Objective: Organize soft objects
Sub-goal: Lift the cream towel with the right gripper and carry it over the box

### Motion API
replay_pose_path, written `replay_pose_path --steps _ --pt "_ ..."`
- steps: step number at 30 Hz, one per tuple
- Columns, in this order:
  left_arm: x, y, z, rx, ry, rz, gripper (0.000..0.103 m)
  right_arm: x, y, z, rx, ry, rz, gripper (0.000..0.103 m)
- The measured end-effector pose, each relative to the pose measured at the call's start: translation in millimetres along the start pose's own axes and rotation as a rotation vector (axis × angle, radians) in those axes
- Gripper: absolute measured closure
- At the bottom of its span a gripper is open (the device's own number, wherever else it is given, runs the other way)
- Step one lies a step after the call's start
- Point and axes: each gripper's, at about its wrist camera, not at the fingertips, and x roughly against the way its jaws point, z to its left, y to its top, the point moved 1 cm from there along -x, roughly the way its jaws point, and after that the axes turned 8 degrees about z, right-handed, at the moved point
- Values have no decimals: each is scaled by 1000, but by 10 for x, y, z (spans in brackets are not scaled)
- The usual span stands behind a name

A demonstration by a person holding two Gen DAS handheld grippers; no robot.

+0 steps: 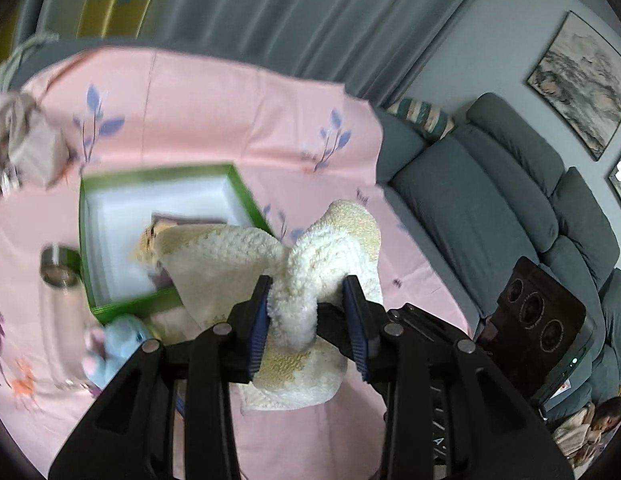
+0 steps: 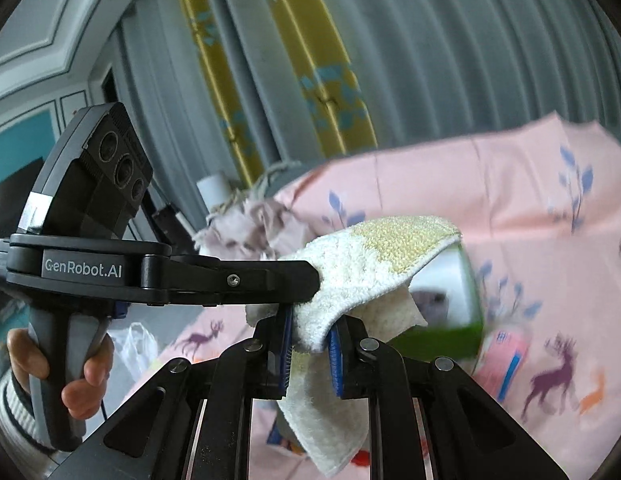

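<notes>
A fluffy white and cream towel (image 1: 310, 264) hangs lifted above the pink tablecloth (image 1: 214, 120), held at two points. My left gripper (image 1: 308, 312) is shut on a bunched fold of it between the blue pads. In the right wrist view my right gripper (image 2: 310, 336) is shut on another edge of the towel (image 2: 350, 264), which droops below the jaws. There the left gripper (image 2: 306, 280) reaches in from the left, held by a hand (image 2: 86, 376). Behind the towel lies an open green box (image 1: 234, 184) with a white inside.
A steel tumbler (image 1: 60, 276) and a blue and pink plush toy (image 1: 114, 348) lie left of the box. Crumpled beige cloth (image 1: 26, 140) lies at the far left. A grey sofa (image 1: 490, 208) lines the right side. A pink packet (image 2: 506, 364) lies beside the green box (image 2: 442, 336).
</notes>
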Motion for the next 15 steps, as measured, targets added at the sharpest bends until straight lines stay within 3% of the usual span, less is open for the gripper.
replay_pose_path --steps 7,15 --pt "210 331 -58 -17 10 -51 69 56 422 147 58 -40 -41 86" --pt "289 777 134 -13 36 -116 69 -178 799 167 106 -66 -78 86"
